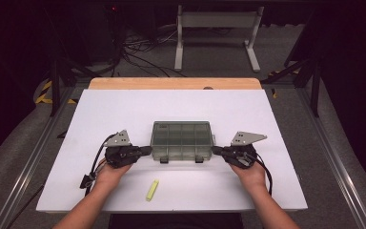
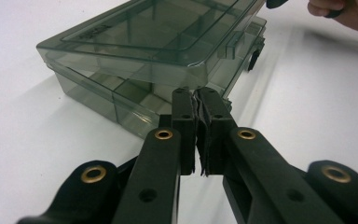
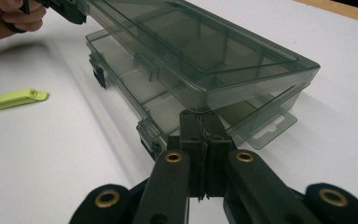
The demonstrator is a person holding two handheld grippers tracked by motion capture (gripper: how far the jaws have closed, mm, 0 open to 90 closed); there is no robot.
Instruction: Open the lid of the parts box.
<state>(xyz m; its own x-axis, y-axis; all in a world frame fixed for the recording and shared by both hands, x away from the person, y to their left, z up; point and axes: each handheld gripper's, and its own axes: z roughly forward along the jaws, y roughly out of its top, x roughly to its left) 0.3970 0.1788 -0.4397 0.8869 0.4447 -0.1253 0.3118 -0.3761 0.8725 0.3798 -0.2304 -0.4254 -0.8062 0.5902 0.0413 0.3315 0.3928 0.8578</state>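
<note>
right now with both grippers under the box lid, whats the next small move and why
Probably raise both grippers together a little to swing the lid further open. The left gripper and right gripper are shut, their tips wedged under the lid's front corners; the lid stands slightly ajar above the compartment box, both front latches hang loose.

compartment box (image 1: 181, 140) mid-table, bare table (image 1: 124, 107) around

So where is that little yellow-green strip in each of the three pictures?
High view: the yellow-green strip lies on the white table, near its front edge, in front of the clear compartment box.
Left gripper view: I cannot find it.
Right gripper view: it lies at the left edge, left of the box.
Shared landmark: the compartment box.
</note>
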